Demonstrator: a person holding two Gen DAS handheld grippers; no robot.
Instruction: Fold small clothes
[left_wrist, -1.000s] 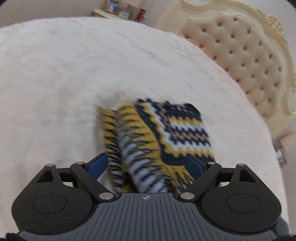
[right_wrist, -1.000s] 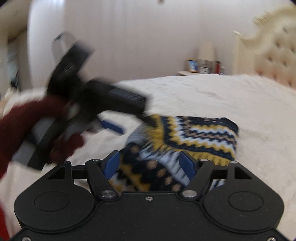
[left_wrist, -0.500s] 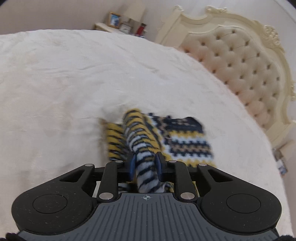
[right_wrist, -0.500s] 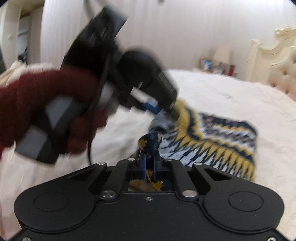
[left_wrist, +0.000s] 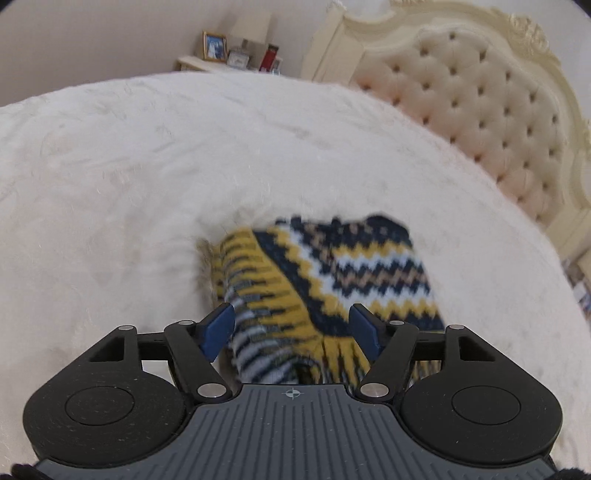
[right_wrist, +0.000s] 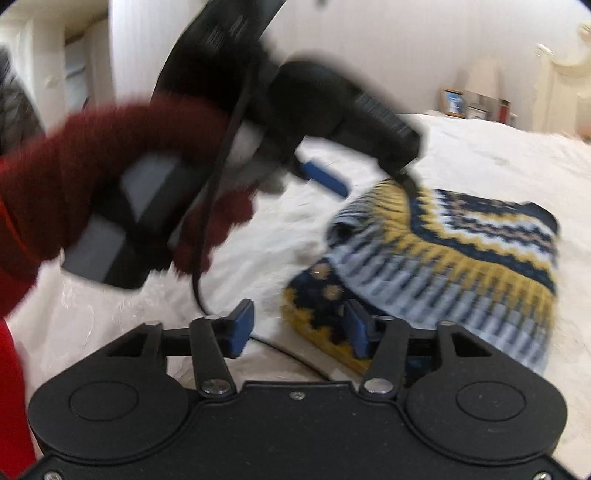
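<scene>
Both tongs are now apart: the left tongs (left_wrist: 291, 328) and the right tongs (right_wrist: 299, 328) were each clamped on the knitted sweater (left_wrist: 332, 273) half a second ago and have let it go. The sweater lies bunched on the white bed (left_wrist: 129, 184), its near edge between the left blue pads (left_wrist: 218, 325). I judge that 1 fold is just laid down. The frames are blurred, so I cannot tell if the layers are aligned. The hem is hidden behind both tool bodies.
</scene>
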